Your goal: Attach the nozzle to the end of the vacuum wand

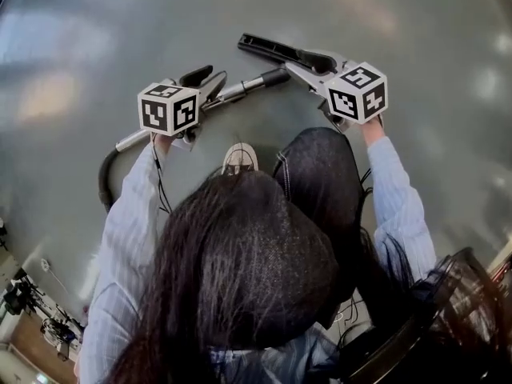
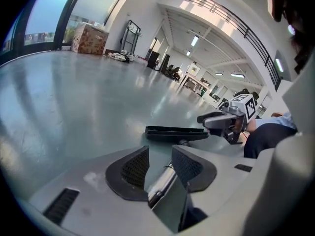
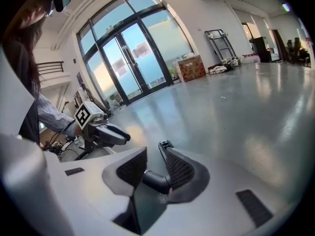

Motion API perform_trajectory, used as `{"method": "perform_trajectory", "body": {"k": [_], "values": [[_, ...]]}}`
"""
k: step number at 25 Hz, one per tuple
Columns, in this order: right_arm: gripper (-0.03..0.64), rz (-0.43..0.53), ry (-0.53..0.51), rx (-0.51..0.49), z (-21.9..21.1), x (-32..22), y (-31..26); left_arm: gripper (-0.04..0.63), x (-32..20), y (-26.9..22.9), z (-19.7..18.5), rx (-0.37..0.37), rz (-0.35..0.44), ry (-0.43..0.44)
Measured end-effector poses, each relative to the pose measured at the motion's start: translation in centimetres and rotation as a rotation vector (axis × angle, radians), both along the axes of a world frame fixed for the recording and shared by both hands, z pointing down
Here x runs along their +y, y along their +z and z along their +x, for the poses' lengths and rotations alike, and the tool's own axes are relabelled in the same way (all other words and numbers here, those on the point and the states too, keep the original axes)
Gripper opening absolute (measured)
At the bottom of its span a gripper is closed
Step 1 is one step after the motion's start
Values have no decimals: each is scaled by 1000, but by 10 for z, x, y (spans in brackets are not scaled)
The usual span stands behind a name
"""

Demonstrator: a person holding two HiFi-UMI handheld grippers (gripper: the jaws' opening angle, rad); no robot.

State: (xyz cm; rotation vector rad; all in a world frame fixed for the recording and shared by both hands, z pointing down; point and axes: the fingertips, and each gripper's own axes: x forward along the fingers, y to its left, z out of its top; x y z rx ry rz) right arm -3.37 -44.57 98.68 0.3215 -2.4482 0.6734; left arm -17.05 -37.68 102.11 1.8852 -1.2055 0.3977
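Wand [image 1: 240, 89] sat clamped between jaws of left tool [image 1: 206, 80]; right tool [image 1: 310, 64] gripped nozzle [image 1: 268, 48] by its neck, both held above grey floor [image 1: 416, 22], wand tip just beside neck, not joined.

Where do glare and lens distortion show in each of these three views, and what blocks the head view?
Head view: pale glare patches on the grey floor; dark hair fills the lower half. Left gripper view: fisheye bows the balcony railing; dark corners. Right gripper view: bright glass doors wash out; floor sheen.
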Motion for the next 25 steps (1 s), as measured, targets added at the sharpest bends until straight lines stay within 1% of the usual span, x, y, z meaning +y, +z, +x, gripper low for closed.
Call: {"method": "perform_trajectory", "body": {"k": [1,2,3,6,10,13,15,18,20,22,25], "values": [[86,-8,11,-10,-5,1,2,126,-1,-3,-1,-1,3,-15],[34,-19,29,-21,-10,1,4,54,-1,-6,-3,-16,8,-35],[25,-33,48,-32,-14,3,7,18,1,-8,-5,-38,13,-55],[17,-57,77,-30,-24,21,10,6,22,-17,-8,-96,7,-75],[11,-67,83,-8,-37,54,3,5,52,-27,-12,-133,-25,-97],[9,-105,105,-9,-42,78,3,5,69,-32,-16,-164,-35,-130],[9,-133,118,-1,-44,91,-8,5,81,-47,-16,-162,-46,-148],[9,-166,119,21,-43,105,-37,5,101,-79,-15,-172,-67,-152],[9,-165,110,38,-41,110,-60,5,111,-101,-14,-183,-78,-147],[9,-162,117,41,-38,112,-91,5,121,-125,-13,-187,-91,-156],[9,-179,156,23,-27,119,-148,5,135,-170,-1,-186,-107,-172]]}}
